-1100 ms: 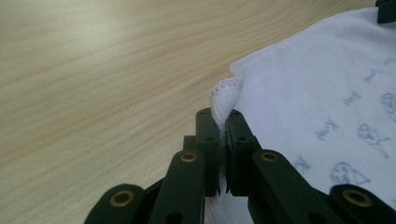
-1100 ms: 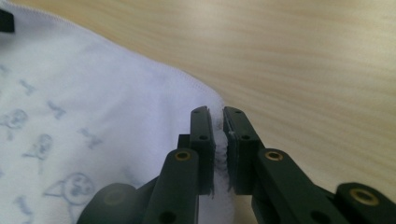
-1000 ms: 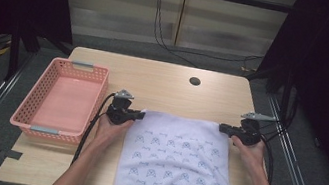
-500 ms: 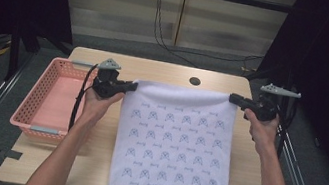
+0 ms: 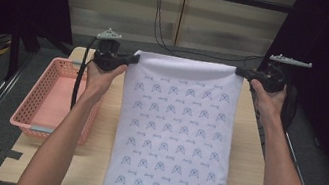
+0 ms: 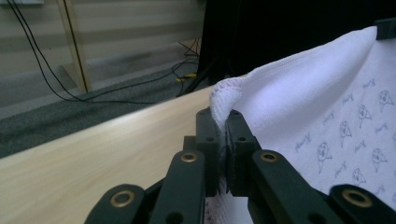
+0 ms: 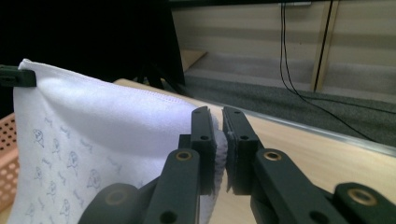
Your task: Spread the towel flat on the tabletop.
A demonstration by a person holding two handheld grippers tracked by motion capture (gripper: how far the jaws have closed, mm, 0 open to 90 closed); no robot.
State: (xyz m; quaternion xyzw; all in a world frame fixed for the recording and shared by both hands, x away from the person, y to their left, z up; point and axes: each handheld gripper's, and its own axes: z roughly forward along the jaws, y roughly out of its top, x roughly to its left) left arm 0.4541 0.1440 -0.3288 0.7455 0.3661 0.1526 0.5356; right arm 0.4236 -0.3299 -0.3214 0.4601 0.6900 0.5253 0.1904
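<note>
A white towel [image 5: 175, 135] printed with small blue figures hangs stretched between both grippers, above the wooden table [image 5: 95, 162]; its lower end reaches the table's near edge. My left gripper [image 5: 133, 59] is shut on the towel's top left corner. My right gripper [image 5: 238, 71] is shut on the top right corner. In the left gripper view the towel [image 6: 322, 112] bunches between the closed jaws of my left gripper [image 6: 225, 122]. In the right gripper view the towel [image 7: 107, 135] is pinched at its corner by my right gripper [image 7: 218, 122].
A pink plastic basket [image 5: 33, 106], empty, stands at the table's left side under my left forearm. Black cables [image 5: 164, 21] hang down the wall behind the table. Dark curtains flank both sides.
Both grippers have risen and moved away from me, lifting the towel's top edge off the table. The towel now hangs down instead of lying flat.
</note>
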